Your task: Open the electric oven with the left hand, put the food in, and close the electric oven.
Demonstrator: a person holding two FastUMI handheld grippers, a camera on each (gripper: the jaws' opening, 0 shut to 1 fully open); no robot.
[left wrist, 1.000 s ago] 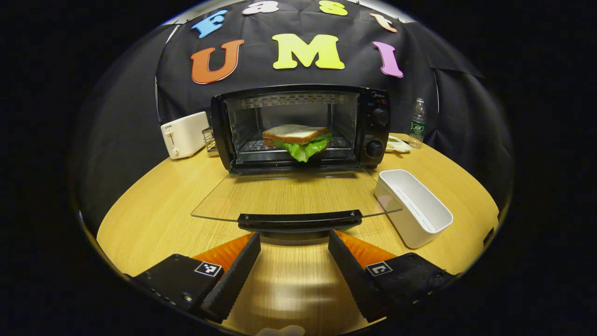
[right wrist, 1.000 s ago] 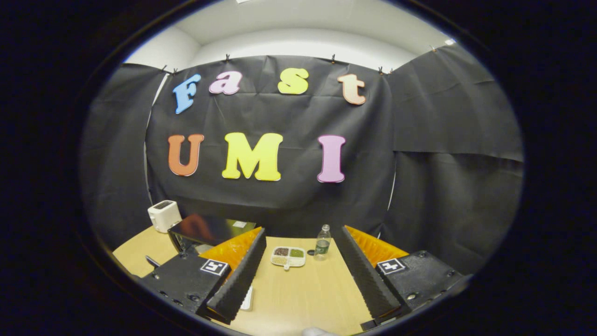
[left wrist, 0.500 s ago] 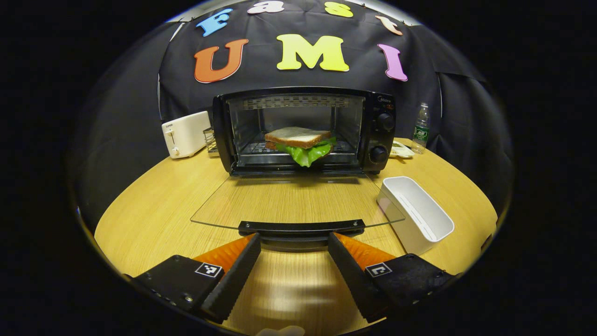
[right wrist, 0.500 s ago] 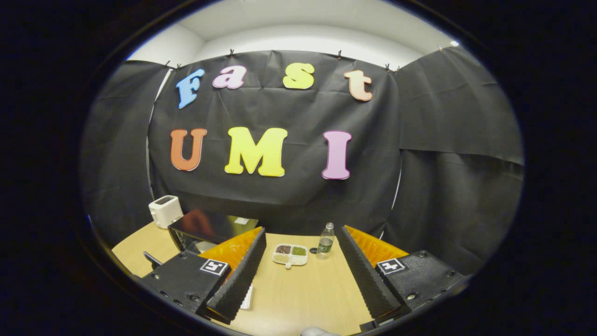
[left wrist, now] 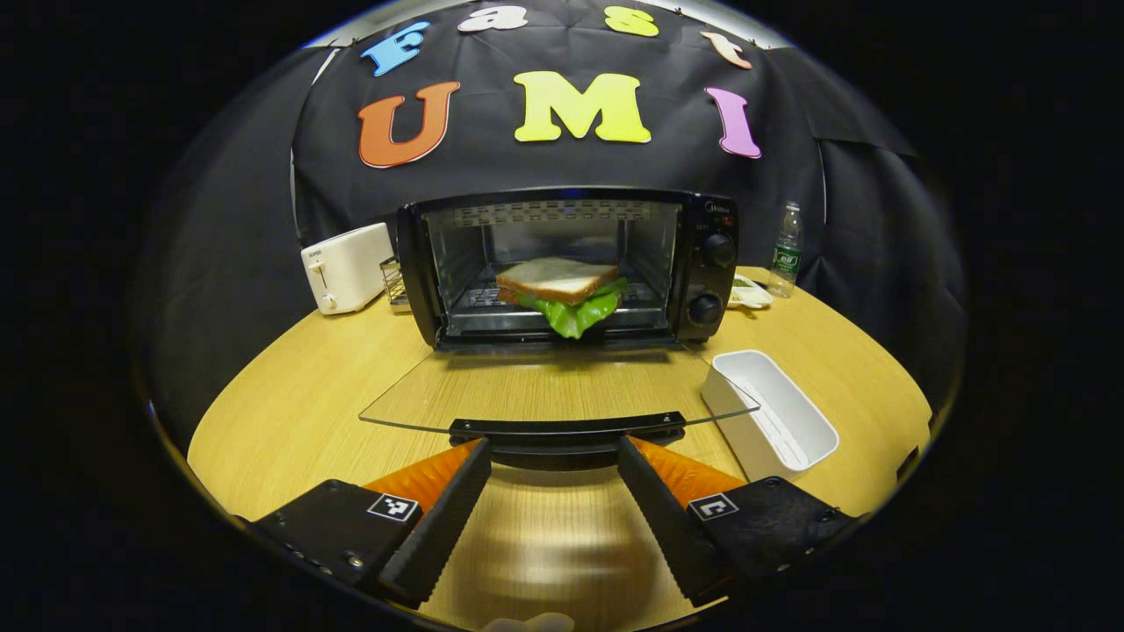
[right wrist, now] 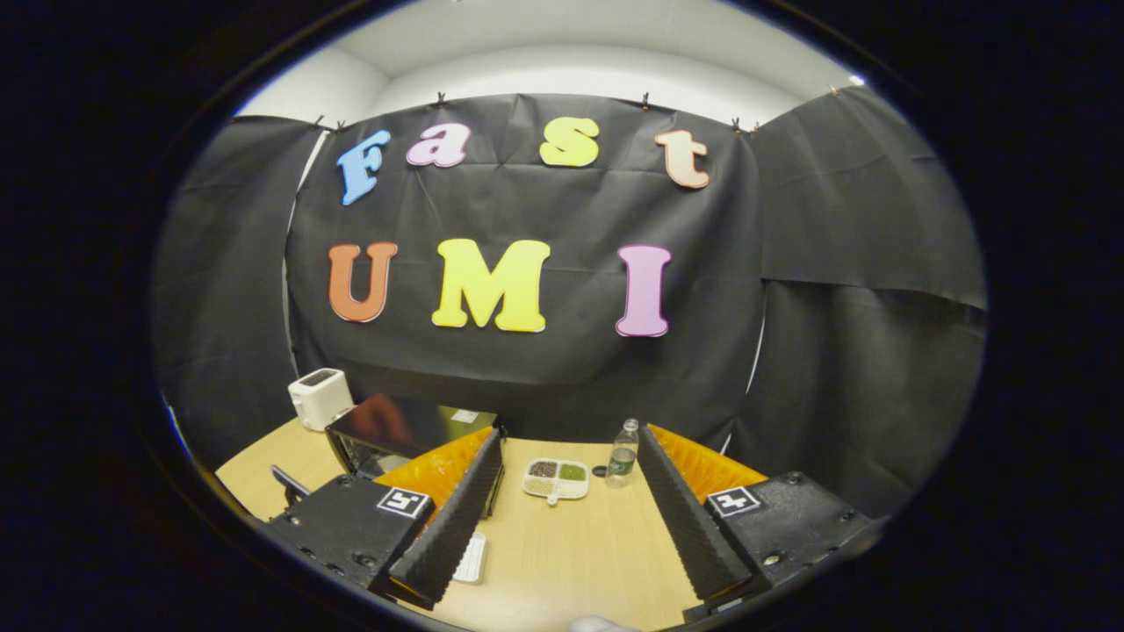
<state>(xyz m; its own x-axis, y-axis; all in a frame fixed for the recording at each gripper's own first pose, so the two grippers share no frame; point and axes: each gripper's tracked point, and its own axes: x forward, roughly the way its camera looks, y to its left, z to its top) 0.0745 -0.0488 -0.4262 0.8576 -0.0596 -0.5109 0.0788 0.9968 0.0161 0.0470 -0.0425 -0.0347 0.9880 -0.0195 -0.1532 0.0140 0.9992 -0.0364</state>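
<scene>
Now the electric oven [left wrist: 566, 263] stands open at frame centre, sandwich [left wrist: 562, 285] on its rack.

Around it on the wooden surface [left wrist: 290, 412]: a white toaster [left wrist: 344, 267] at left, a white bin [left wrist: 773, 411] at lower right, a water bottle [left wrist: 785, 238] and a sectioned dish [right wrist: 555, 479] at right. The glass door [left wrist: 553, 386] lies flat toward the camera, its long handle [left wrist: 566, 427] running left to right just above the left gripper [left wrist: 553, 465], whose jaws are spread and empty. The right gripper [right wrist: 566, 509] hangs with jaws apart, holding nothing.
</scene>
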